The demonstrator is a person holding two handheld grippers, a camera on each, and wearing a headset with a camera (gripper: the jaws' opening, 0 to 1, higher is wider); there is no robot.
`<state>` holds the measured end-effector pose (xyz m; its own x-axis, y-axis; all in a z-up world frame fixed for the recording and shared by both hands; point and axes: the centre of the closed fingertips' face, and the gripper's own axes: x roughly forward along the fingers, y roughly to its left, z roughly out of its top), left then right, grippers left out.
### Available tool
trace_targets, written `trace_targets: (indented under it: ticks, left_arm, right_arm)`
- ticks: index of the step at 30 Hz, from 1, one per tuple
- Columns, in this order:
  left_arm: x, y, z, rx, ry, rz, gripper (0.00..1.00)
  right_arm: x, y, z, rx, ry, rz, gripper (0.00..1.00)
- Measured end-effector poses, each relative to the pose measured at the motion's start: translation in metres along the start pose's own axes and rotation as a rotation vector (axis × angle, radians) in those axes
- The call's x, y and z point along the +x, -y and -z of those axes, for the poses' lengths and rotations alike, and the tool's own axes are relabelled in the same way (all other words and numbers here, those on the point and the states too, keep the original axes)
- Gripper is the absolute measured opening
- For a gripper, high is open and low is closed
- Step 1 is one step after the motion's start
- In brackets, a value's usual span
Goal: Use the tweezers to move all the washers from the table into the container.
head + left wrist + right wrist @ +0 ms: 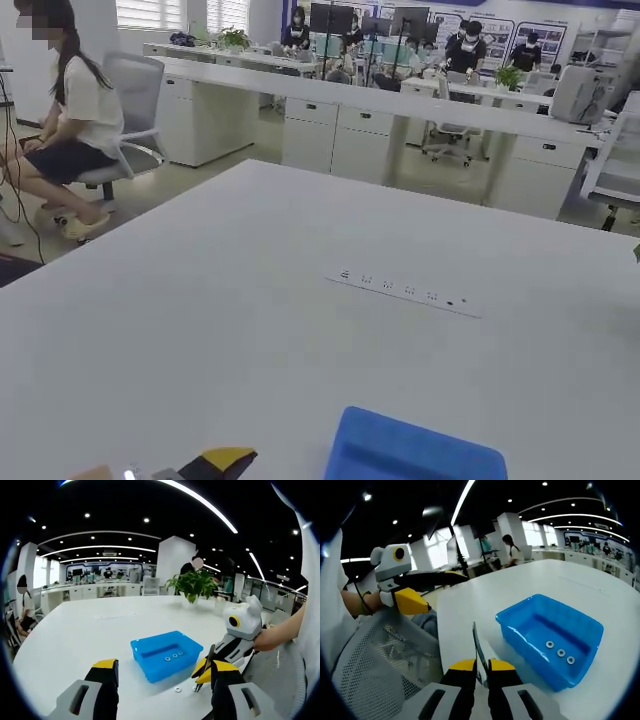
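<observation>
The blue container (166, 654) stands on the white table (90, 630), with three washers (173, 656) lying inside it. One loose washer (178, 689) lies on the table just in front of it. My left gripper (162, 685) is open, its jaws wide apart, nothing between them. My right gripper (481, 666) is shut on the tweezers (478, 647). In the left gripper view the right gripper (204, 672) points the tweezers (207, 666) down beside the loose washer. In the right gripper view the container (550, 640) and its washers (560, 651) lie right of the tweezers, and the left gripper (437, 590) hovers at the left.
In the head view the container (415, 450) sits at the bottom edge, with a gripper tip (215, 462) left of it. A socket strip (410, 292) is set in the table. A potted plant (192, 585) stands at the far side. A mesh chair back (385, 660) is close.
</observation>
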<state>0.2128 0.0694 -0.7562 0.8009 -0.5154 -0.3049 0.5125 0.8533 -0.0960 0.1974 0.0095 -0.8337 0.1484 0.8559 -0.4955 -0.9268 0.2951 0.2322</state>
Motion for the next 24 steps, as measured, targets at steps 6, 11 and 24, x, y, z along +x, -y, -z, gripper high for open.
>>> trace_targets:
  ticks: [6,11,24]
  left_arm:
    - [-0.001,-0.002,-0.002,-0.013,0.013,-0.010,0.74]
    - [-0.004,-0.011,-0.005,-0.037,0.037,-0.051,0.73]
    - [-0.013,-0.031,-0.014,-0.036,0.088,-0.182,0.78]
  right_arm:
    - [0.002,-0.006,0.001,-0.107,-0.010,0.004,0.05]
    - [0.004,-0.007,0.002,-0.144,-0.012,0.022,0.04]
    - [0.002,-0.002,-0.002,-0.037,0.039,0.029,0.03]
